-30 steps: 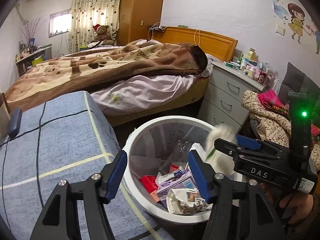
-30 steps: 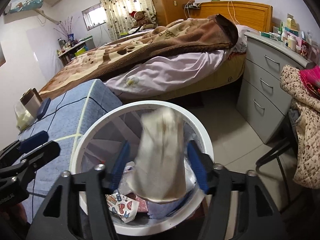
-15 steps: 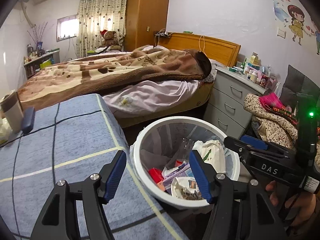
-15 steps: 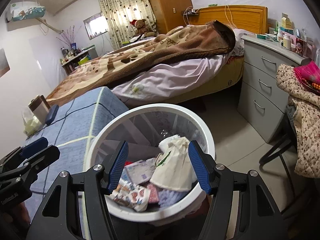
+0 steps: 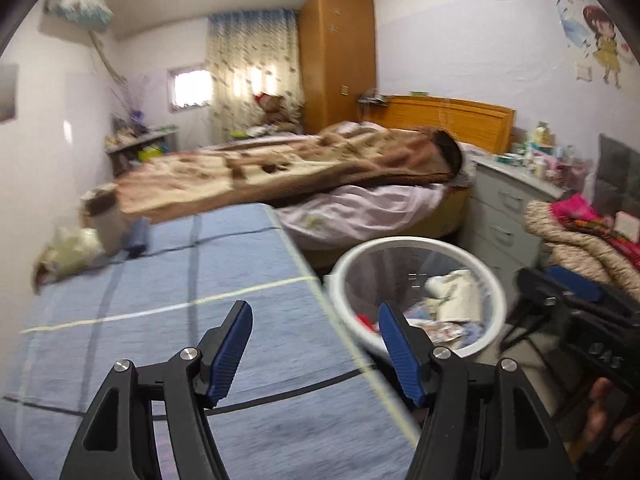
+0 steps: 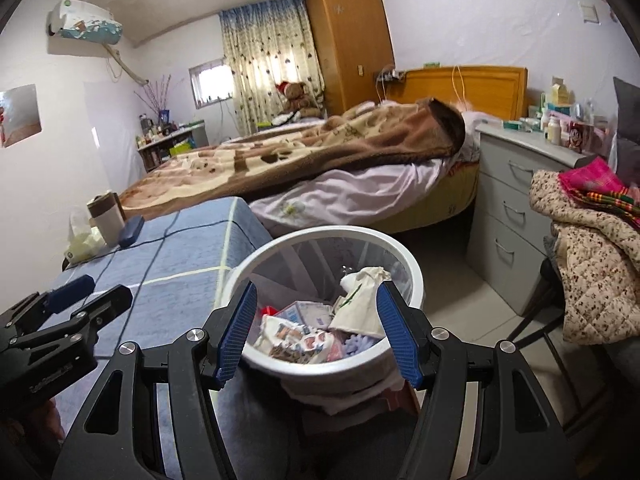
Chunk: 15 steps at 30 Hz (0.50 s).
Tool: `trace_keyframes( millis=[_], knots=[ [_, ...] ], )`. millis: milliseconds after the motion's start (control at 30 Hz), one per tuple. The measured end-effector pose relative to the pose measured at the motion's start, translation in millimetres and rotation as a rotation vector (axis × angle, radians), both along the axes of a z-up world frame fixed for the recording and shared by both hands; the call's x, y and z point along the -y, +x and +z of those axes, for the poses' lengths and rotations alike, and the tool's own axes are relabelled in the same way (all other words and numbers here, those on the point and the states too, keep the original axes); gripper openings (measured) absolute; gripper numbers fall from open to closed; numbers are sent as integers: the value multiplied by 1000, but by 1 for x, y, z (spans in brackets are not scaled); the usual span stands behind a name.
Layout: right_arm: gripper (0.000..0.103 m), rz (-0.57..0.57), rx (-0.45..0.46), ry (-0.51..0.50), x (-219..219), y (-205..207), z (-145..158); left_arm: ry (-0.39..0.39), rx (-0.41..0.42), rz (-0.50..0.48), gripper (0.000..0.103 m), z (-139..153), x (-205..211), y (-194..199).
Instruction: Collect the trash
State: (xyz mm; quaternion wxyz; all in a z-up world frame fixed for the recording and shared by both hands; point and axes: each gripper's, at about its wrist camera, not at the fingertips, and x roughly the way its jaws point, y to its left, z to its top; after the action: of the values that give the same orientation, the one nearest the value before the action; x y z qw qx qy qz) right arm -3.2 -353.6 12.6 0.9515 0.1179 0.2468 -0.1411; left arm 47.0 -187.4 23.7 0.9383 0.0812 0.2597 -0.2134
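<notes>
The white trash bin (image 6: pixel 340 233) stands on the floor beside the blue-clothed table (image 6: pixel 180 248). In it lie a white cloth bag (image 6: pixel 360 304) and several printed wrappers (image 6: pixel 296 336). My right gripper (image 6: pixel 317 300) hovers open above the bin's near rim, nothing between its blue pads. My left gripper (image 5: pixel 314 320) is open too, over the table's right edge, and holds nothing. In the blurred left wrist view the bin (image 5: pixel 400 242) sits to the right, with the right gripper (image 5: pixel 560 292) beyond it. The left gripper (image 6: pixel 80 292) shows at the lower left of the right wrist view.
A cup (image 6: pixel 106 216), a pale tissue packet (image 6: pixel 82 242) and a dark case (image 6: pixel 131 230) sit at the table's far end, and a black cable (image 5: pixel 280 394) crosses the cloth. The bed (image 6: pixel 340 152), grey drawers (image 6: pixel 508 208) and a chair piled with clothes (image 6: pixel 592 248) ring the bin.
The white cloth bag that hung between my right fingers now lies in the bin. Both grippers have drawn back from the bin, and the left one has swung left over the table.
</notes>
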Motion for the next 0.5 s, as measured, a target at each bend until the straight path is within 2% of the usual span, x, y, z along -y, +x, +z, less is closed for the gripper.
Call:
trace_keyframes(
  millis=[100, 500],
  knots=[
    [64, -3, 11, -13, -8, -6, -1, -56, -29, -16, 66, -1, -13, -10],
    [64, -72, 29, -65, -26, -29, -8, -17, 8, 0, 66, -5, -22, -39]
  ],
)
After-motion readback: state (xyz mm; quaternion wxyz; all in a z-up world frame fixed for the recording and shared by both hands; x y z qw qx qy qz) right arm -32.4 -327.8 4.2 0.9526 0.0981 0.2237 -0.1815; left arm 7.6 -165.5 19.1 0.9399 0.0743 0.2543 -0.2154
